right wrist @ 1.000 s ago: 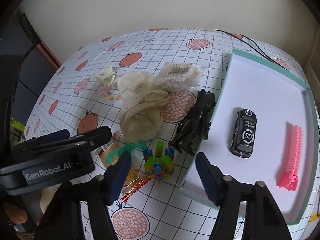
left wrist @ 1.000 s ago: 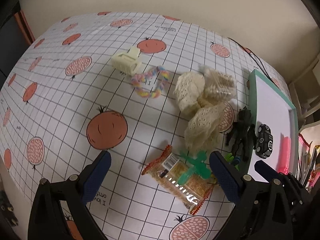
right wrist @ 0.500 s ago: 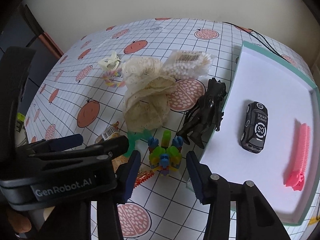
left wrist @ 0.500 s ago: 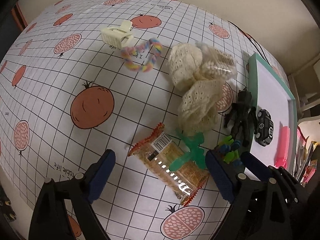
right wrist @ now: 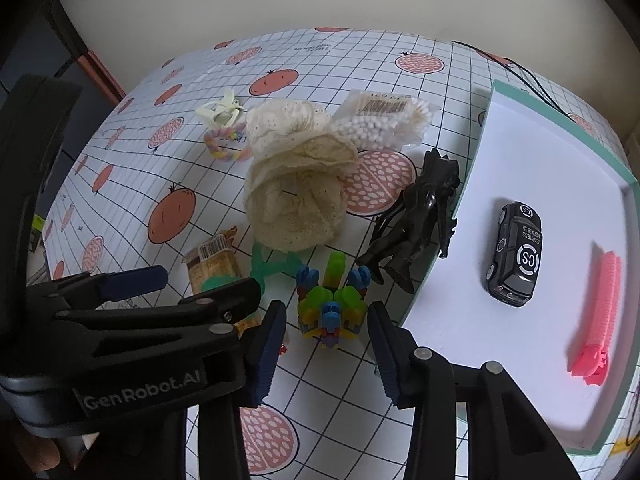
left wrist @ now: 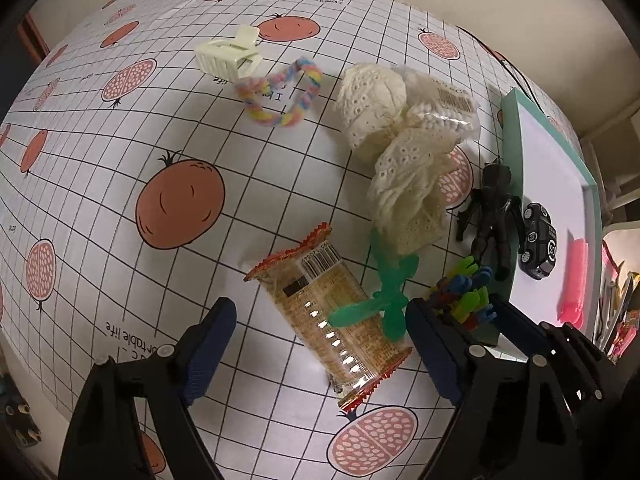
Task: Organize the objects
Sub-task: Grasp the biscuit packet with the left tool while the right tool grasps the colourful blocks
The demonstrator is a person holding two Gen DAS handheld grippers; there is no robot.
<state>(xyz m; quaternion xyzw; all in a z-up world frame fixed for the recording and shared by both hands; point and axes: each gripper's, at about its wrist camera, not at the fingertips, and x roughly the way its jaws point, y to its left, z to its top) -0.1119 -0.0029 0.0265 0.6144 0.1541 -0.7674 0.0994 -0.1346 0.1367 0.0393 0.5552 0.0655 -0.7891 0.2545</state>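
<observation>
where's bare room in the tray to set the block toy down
Free: the tray floor behind the toy car, and the front strip near the right gripper. Crowded: the cloth left of it, around the block toy, black figure and lace pouch.

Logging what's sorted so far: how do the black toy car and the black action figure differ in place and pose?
The black toy car lies wholly inside the tray, flat on its wheels. The black action figure lies on the tablecloth against the tray's outer edge, sprawled with limbs spread. Both are black toys, and neither is gripped.
</observation>
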